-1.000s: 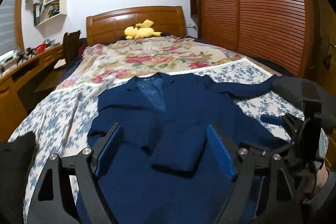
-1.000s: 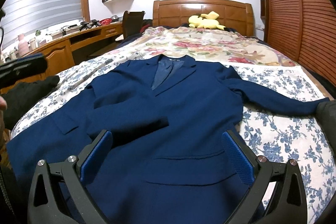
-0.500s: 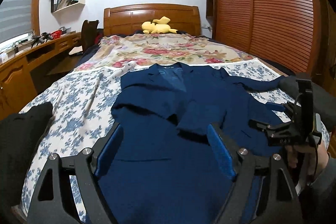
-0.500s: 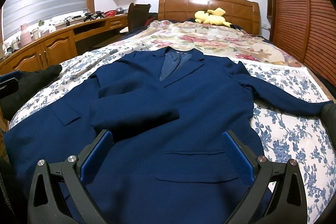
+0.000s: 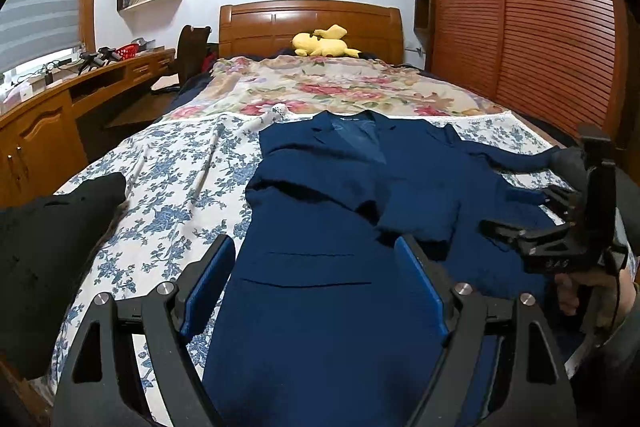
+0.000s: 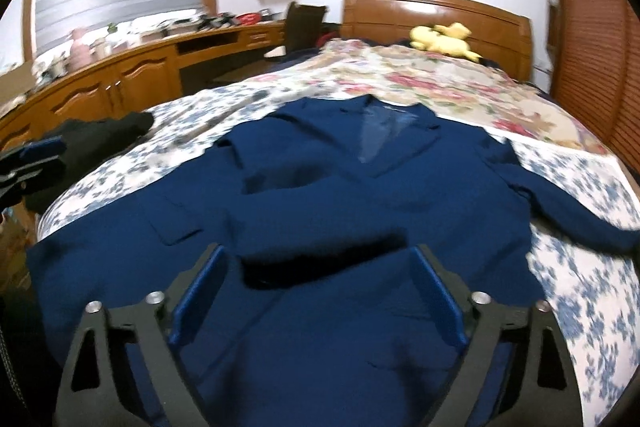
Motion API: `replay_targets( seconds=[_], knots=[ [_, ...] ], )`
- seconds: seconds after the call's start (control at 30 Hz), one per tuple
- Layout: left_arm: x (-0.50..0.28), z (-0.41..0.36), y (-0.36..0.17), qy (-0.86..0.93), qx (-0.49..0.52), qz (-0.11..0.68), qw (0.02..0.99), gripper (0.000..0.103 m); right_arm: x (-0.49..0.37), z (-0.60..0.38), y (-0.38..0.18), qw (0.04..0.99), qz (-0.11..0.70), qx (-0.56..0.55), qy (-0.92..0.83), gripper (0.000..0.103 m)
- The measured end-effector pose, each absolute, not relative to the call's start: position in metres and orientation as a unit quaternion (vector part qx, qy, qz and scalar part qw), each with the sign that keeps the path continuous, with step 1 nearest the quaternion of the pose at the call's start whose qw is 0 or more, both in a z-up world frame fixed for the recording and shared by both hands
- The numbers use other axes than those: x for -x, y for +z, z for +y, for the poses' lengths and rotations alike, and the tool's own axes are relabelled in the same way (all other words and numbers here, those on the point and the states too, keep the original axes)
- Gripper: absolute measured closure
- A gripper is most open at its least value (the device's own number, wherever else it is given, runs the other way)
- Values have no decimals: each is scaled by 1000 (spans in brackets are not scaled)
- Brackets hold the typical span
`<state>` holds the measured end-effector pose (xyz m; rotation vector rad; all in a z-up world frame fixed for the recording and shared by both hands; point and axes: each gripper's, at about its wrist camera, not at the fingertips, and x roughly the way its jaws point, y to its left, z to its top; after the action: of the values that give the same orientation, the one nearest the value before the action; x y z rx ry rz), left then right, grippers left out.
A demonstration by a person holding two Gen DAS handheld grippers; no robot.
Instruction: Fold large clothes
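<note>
A navy blue blazer (image 5: 340, 227) lies face up on the bed, collar toward the headboard. One sleeve is folded across its chest; the other sleeve (image 6: 568, 203) stretches out to the right. My left gripper (image 5: 316, 267) is open and empty above the blazer's lower left part. My right gripper (image 6: 316, 279) is open and empty above the lower front, near the folded sleeve's cuff. The right gripper also shows in the left wrist view (image 5: 560, 243), at the right side of the blazer.
The bed (image 5: 168, 179) has a blue floral sheet and a flowered blanket (image 5: 340, 87). A black garment (image 5: 48, 227) lies at its left edge. A yellow plush toy (image 5: 320, 45) sits by the headboard. A wooden desk (image 6: 120, 83) runs along the left, a wardrobe (image 5: 540, 27) on the right.
The left gripper has swung left, so the blazer now sits more to the right in its view. The right gripper has moved closer and lower over the blazer, its view now blurred.
</note>
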<state>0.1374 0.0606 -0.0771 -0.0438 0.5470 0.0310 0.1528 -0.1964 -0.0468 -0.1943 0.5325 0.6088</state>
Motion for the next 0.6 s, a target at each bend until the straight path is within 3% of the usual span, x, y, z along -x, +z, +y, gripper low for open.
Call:
replay_targets(
  seconds=[0.07, 0.33, 0.43, 0.5, 0.53, 0.57, 0.6],
  knots=[
    [-137, 61, -77, 14, 24, 268, 963, 21, -155, -186, -49, 904, 262, 107, 319, 33],
    [-135, 63, -75, 21, 23, 265, 964, 21, -177, -138, -66, 874, 295, 165, 350, 37],
    [-133, 66, -74, 23, 24, 262, 964, 21, -189, -130, -71, 871, 306, 180, 338, 45],
    [-133, 67, -75, 24, 24, 263, 964, 21, -194, -129, -72, 872, 314, 183, 327, 65],
    [-133, 67, -76, 24, 24, 264, 964, 21, -198, -130, -74, 873, 318, 183, 322, 82],
    [-132, 67, -77, 24, 23, 265, 964, 21, -197, -129, -72, 874, 319, 182, 319, 90],
    [-132, 67, -77, 23, 22, 266, 963, 21, -198, -133, -71, 875, 317, 175, 321, 92]
  ],
)
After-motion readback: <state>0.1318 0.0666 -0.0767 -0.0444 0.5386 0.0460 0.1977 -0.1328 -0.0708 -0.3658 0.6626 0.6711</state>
